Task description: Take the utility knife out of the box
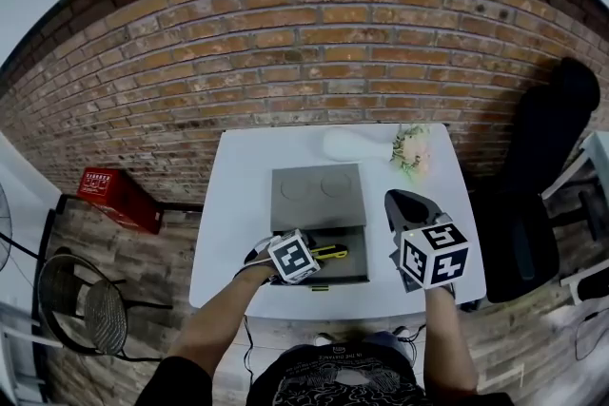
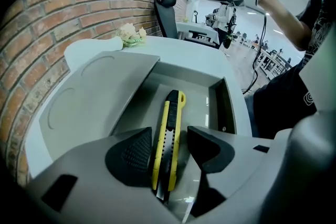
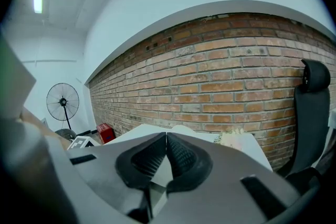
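Observation:
A yellow and black utility knife [image 2: 170, 123] lies lengthwise in the tray of an open grey box [image 2: 231, 107], whose lid [image 2: 94, 97] is folded back toward the wall. My left gripper [image 2: 169, 139] points steeply down into the tray with its jaws open. They straddle the knife's blade end, and a gap shows on the right side. In the head view the knife [image 1: 332, 252] pokes out to the right of the left gripper [image 1: 303, 263]. My right gripper [image 1: 392, 202] hovers right of the box [image 1: 318, 195], its jaws shut with nothing in them [image 3: 166, 139].
The box stands on a small white table [image 1: 228, 233] against a brick wall. A white vase [image 1: 350, 145] and a small flower bunch [image 1: 411, 150] lie at the table's far edge. A black office chair [image 1: 542, 176] is right, a red case [image 1: 112, 189] and a stool [image 1: 81, 299] left.

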